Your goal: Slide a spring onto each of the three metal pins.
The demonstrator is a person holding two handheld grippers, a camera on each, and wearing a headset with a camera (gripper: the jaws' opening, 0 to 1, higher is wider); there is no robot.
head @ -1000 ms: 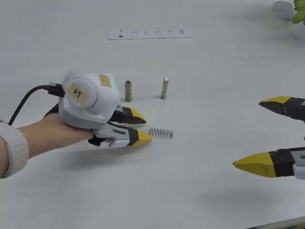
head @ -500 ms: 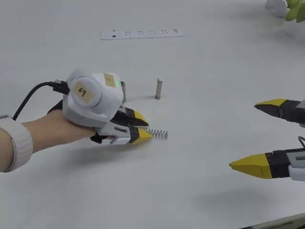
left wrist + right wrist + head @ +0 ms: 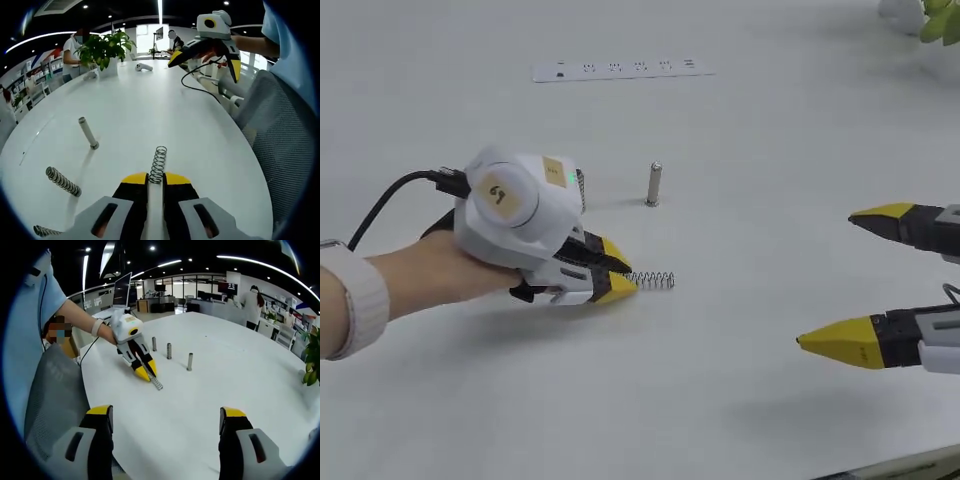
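A loose spring (image 3: 653, 280) lies on the white table (image 3: 740, 130). My left gripper (image 3: 620, 272) grips its near end, and in the left gripper view the yellow tips (image 3: 156, 176) are shut on the spring (image 3: 158, 164). A bare metal pin (image 3: 654, 185) stands behind it. Another pin carrying a spring (image 3: 63, 181) stands to the left, with a third sprung pin (image 3: 44, 231) beyond it. My right gripper (image 3: 832, 280) hovers open at the right, nothing between its jaws (image 3: 166, 415). From there I see the left gripper (image 3: 148, 373), spring (image 3: 157, 384) and bare pin (image 3: 190, 361).
A white power strip (image 3: 620, 70) lies at the far side. A potted plant (image 3: 105, 47) and a small white object (image 3: 143, 67) sit farther along the table. A mesh chair (image 3: 280, 125) stands by the table edge. People stand in the background.
The left gripper has moved forward to the loose spring and its jaws have closed on the spring's near end. The right gripper stays open in about the same place.
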